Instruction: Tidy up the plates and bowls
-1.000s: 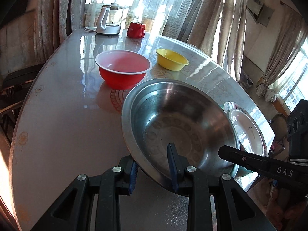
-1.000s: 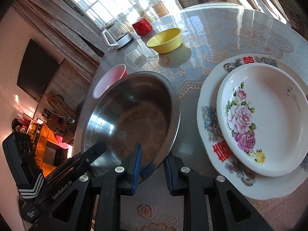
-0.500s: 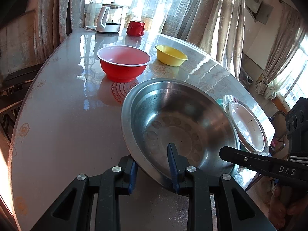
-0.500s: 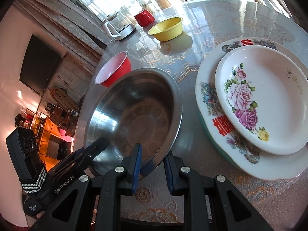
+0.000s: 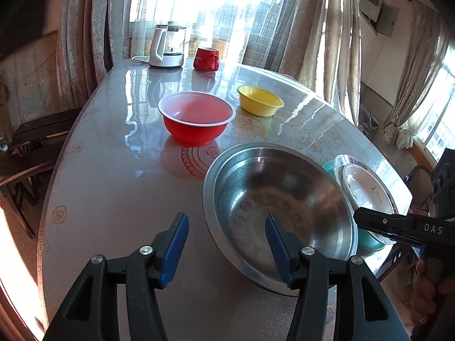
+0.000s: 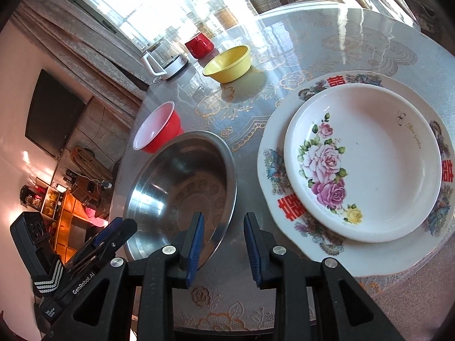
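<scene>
The steel bowl [image 5: 280,199] sits empty on the surface [image 5: 113,187], low and centre in the left view. Both the left tongs [image 5: 227,241] and right tongs [image 6: 224,241] have just been opening, released, each straddling its near rim. The rose plate [image 6: 366,162] rests inside a larger plate [image 6: 301,221], right of the bowl.

We see bright window [image 5: 204,14] backlight, glare streaking the table [image 5: 307,113], fisheye bending, dark vignetted corners.
</scene>
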`<act>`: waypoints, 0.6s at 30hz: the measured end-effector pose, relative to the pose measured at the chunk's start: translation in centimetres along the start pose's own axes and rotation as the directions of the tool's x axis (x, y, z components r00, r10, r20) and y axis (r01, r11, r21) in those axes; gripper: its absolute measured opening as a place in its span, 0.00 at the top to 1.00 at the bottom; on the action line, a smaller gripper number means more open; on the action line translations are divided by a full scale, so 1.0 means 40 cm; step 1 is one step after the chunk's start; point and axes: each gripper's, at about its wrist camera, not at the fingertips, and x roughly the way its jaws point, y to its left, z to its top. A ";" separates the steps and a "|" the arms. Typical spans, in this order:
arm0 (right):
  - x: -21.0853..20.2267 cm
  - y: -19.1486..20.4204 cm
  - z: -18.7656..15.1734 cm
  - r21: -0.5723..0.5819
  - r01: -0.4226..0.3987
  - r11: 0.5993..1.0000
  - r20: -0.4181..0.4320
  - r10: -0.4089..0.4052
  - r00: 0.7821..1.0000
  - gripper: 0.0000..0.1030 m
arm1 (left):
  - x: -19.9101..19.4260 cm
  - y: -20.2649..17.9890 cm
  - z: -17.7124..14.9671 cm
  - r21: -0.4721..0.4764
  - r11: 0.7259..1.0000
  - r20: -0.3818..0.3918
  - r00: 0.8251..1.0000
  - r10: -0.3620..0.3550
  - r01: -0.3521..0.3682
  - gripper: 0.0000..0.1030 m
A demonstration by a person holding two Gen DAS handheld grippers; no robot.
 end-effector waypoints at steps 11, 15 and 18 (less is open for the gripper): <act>-0.008 -0.010 0.015 0.014 0.029 0.999 0.023 -0.030 0.999 0.72 | 0.009 0.013 0.092 0.025 0.999 0.019 1.000 0.021 -0.022 0.38; -0.020 -0.013 0.029 0.017 0.053 0.998 0.040 -0.053 0.998 0.72 | 0.005 0.017 0.206 0.014 1.000 0.108 0.994 0.019 -0.020 0.25; -0.035 -0.009 0.051 0.002 0.093 0.996 0.060 -0.093 0.994 0.72 | 0.025 0.012 0.310 0.014 1.000 0.147 0.989 0.011 -0.014 0.20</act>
